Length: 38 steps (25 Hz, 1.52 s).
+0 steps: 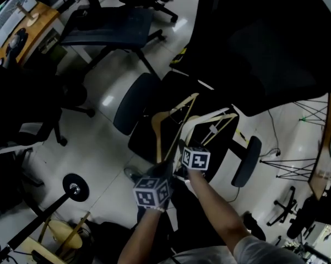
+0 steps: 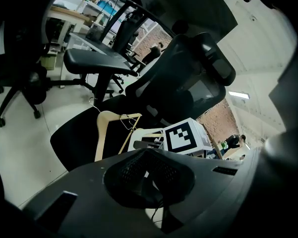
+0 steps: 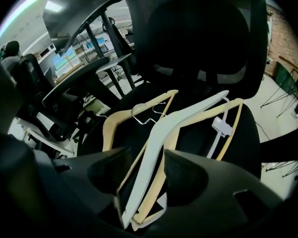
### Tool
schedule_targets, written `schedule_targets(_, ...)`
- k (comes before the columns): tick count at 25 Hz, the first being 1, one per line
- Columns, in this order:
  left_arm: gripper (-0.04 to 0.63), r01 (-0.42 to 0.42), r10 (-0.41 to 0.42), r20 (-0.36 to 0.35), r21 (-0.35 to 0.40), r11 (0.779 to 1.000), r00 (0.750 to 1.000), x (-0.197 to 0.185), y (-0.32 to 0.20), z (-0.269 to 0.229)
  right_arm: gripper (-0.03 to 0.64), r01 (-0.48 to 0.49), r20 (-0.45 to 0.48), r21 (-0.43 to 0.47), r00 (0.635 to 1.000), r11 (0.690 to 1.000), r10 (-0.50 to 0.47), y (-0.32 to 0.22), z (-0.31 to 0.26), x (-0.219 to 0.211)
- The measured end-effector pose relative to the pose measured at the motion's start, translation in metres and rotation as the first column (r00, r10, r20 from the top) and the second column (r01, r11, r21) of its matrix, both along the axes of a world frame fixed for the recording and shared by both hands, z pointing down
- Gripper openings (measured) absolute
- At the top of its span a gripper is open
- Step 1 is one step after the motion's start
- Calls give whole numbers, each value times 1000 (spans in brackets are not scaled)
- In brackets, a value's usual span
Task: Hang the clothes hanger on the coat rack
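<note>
Over the black chair seat (image 3: pixel 196 128), the right gripper (image 3: pixel 148 158) holds its fingers wide apart around the near ends of a white hanger (image 3: pixel 156 142) and a wooden hanger (image 3: pixel 234 123) under it, without pinching them. Beside it, the left gripper (image 2: pixel 149 155) has its fingers closed on nothing. Farther across the seat lies a second wooden hanger (image 3: pixel 108 126) with a wire hook, and the backrest (image 3: pixel 198 38) rises behind.

Office: swivel chairs (image 1: pixel 113 26), desks (image 1: pixel 37 20) (monitors (image 3: pixel 65 58) atop).

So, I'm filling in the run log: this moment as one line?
right claw: open around white hanger, wooden hanger | left claw: shut, empty | both hangers: on chair seat
</note>
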<state>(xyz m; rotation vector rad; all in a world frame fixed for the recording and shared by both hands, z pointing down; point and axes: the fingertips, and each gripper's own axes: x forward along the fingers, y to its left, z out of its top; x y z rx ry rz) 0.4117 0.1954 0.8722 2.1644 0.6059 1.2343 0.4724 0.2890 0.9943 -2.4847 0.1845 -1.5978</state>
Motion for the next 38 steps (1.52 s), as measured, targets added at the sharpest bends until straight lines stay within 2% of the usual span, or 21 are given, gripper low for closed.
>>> schedule_targets(4, -6, -27, 27, 12, 11, 1000, 1000, 2, -3, 18, 230, -22, 18, -57, 1000, 998, 23, -2, 18, 3)
schedule_targets(13, -6, -57, 57, 14, 7, 998, 998, 5, -11, 35, 192, -62, 31, -116, 997, 991, 66, -6, 46, 15)
schedule_targets(18, -6, -69, 69, 23, 15, 997, 997, -3, -18, 41, 186, 8, 43, -204, 999, 979, 1, -10, 50, 18)
schedule_targets(22, -6, -51, 51, 35, 4, 999, 998, -7, -22, 43, 186, 14, 59, -259, 998, 966, 2, -9, 52, 20)
schedule_targets(28, -6, -47, 48, 41, -3, 999, 998, -12, -26, 41, 172, -59, 46, -255, 996, 965, 74, 0, 50, 20)
schedule_targets(38, -6, -11, 10, 47, 12, 1000, 999, -13, -37, 35, 149, -157, 57, -172, 984, 972, 169, 2, 43, 11)
